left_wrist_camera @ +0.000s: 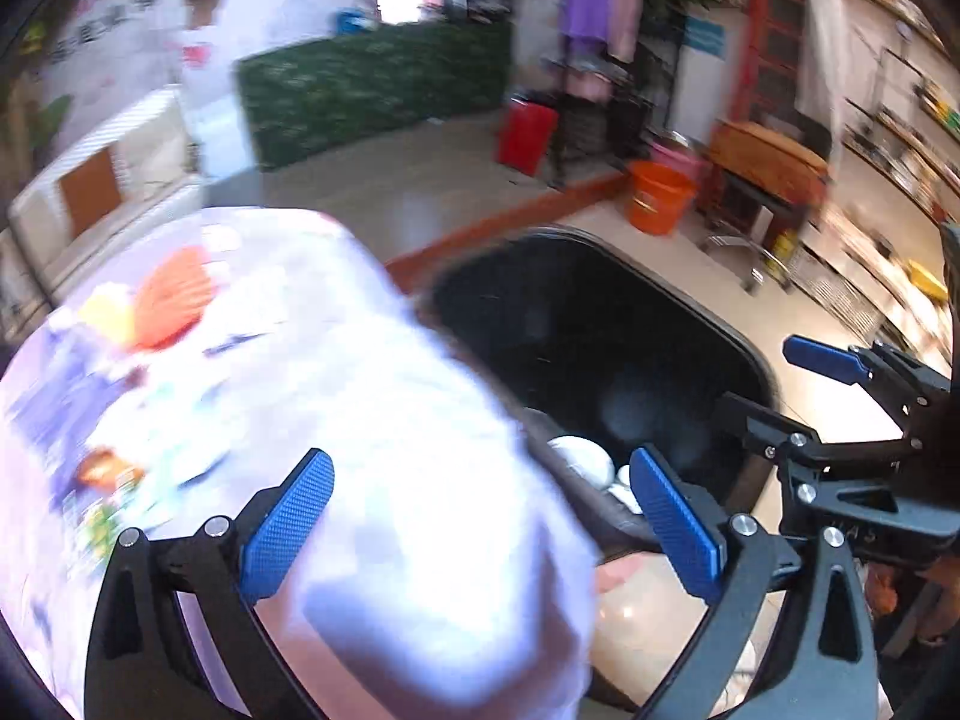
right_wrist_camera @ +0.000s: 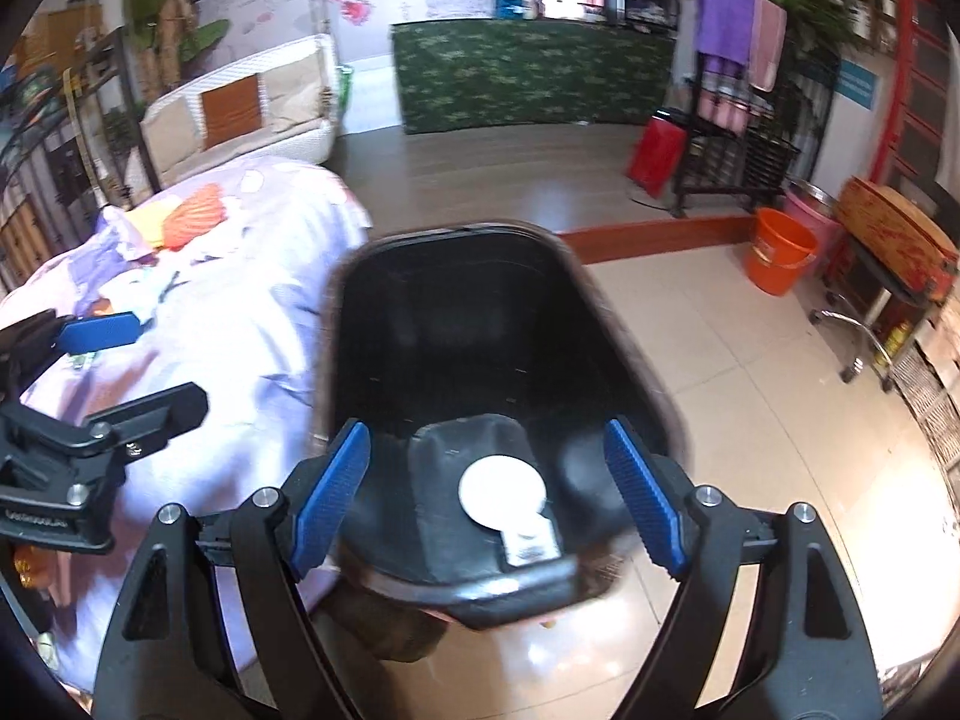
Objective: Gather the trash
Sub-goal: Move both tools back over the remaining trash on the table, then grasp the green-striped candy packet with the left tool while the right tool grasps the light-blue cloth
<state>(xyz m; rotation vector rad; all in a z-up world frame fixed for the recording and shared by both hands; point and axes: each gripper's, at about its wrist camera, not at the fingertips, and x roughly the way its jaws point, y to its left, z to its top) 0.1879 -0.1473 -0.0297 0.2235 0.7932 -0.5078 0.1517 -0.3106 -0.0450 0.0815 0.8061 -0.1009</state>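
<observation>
Right tool [right_wrist_camera: 486,492] agape, black bin [right_wrist_camera: 480,324] rim blurred

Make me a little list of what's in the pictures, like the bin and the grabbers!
bin: black trash bin on the tiled floor, beside the table
inside bin: white round piece
table: lilac patterned cloth, orange thing on it
left gripper: open, empty
right gripper: open, empty, above bin
far off: orange bucket
</observation>
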